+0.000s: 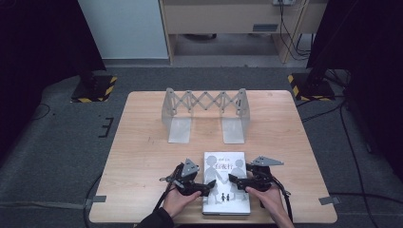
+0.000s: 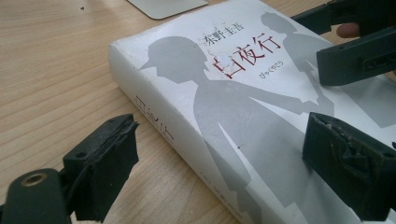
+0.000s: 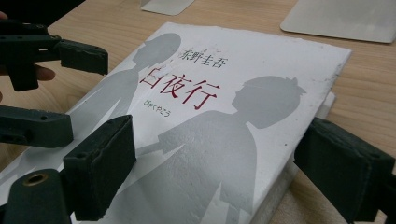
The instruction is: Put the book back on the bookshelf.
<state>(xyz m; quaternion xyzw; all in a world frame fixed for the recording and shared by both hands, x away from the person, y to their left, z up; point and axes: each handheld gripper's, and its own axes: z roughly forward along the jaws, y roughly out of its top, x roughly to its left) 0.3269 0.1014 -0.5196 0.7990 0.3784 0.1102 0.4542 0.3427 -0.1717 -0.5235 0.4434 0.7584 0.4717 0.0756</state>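
White book (image 1: pixel 227 184) lies flat on pale wooden table (image 1: pixel 142 156); grey carpet (image 1: pixel 57 152) around.

Both forearms come in from the bottom edge, each hand gripping its tongs. The left tongs (image 1: pixel 207 186) point right, the right tongs (image 1: pixel 234 179) point left, tips facing each other and near together. All 4 jaws stand wide apart.

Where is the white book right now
The white book lies flat on the wooden table at its near edge in the high view, between the left gripper and the right gripper, in front of the metal expanding bookstand.
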